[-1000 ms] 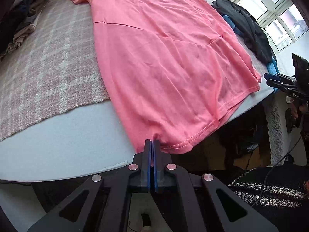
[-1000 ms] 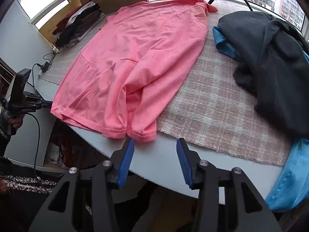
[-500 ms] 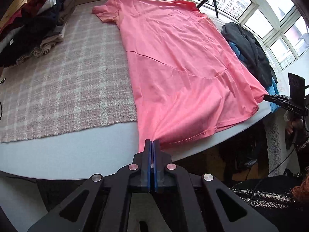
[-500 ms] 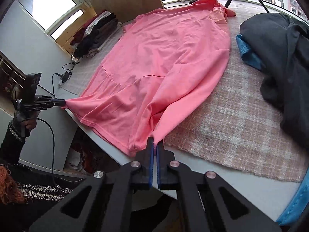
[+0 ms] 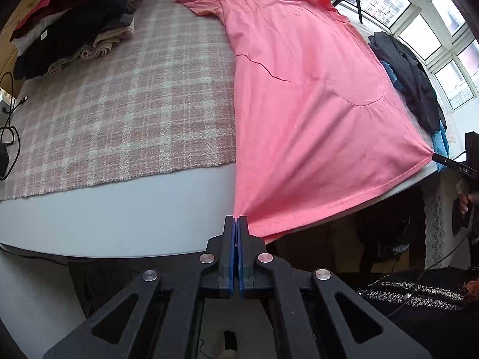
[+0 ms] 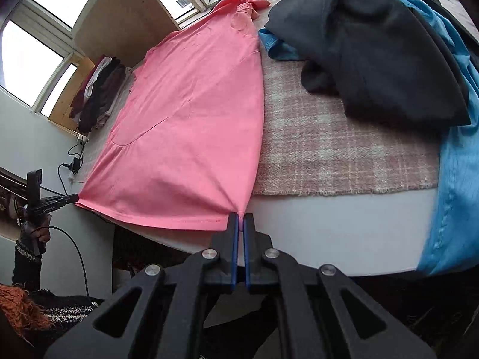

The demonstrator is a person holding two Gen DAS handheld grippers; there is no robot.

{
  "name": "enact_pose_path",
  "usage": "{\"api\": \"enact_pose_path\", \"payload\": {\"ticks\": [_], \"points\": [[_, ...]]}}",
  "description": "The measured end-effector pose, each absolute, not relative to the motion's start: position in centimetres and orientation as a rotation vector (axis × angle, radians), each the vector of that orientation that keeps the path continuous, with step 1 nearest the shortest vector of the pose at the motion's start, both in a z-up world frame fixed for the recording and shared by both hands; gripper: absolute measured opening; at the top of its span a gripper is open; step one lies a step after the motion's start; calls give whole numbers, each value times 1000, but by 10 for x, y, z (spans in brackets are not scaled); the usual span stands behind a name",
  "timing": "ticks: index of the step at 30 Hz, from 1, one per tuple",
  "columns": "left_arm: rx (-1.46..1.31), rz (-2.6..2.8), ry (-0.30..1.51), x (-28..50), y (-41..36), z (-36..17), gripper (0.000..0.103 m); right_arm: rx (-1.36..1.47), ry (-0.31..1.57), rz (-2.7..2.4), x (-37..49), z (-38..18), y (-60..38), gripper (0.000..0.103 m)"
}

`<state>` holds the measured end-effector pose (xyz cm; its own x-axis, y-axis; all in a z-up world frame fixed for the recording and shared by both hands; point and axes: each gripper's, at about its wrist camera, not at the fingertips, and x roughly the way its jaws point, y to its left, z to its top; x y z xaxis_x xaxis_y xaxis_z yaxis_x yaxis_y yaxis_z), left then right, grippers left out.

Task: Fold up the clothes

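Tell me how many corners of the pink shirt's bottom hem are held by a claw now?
2. The left claw is shut on one corner of the pink shirt; the right claw is shut on the other, the hem stretched between them.

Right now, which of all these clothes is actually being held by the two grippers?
The pink T-shirt, spread flat on the table. The left gripper and right gripper each pinch a hem corner. The black garment and blue one lie untouched.

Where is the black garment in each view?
Left wrist: black garment at the far right edge, beyond the pink shirt.
Right wrist: black garment at upper right, partly on blue cloth.
Shared landmark: the pink shirt, held by both grippers.
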<state>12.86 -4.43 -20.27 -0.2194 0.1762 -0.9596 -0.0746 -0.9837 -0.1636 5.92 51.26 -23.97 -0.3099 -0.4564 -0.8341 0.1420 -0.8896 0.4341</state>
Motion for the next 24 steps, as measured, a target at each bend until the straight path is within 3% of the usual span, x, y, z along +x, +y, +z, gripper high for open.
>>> {"api": "enact_pose_path", "payload": {"ticks": [2, 4, 5, 17, 24], "points": [[-1854, 2332, -135, 132, -46, -203, 1, 1575, -376, -2263, 60, -242, 513, 16], [-1845, 2329, -134, 134, -45, -204, 1, 1572, -356, -2281, 59, -242, 513, 38], [-1843, 2327, -132, 135, -44, -204, 1, 1573, -346, -2280, 58, -244, 511, 40], [-1853, 2286, -87, 132, -25, -210, 1, 1575, -261, -2240, 49, -253, 483, 40], [-1845, 2275, -81, 131, -20, -207, 1, 1503, -84, -2349, 63, -231, 474, 40]]}}
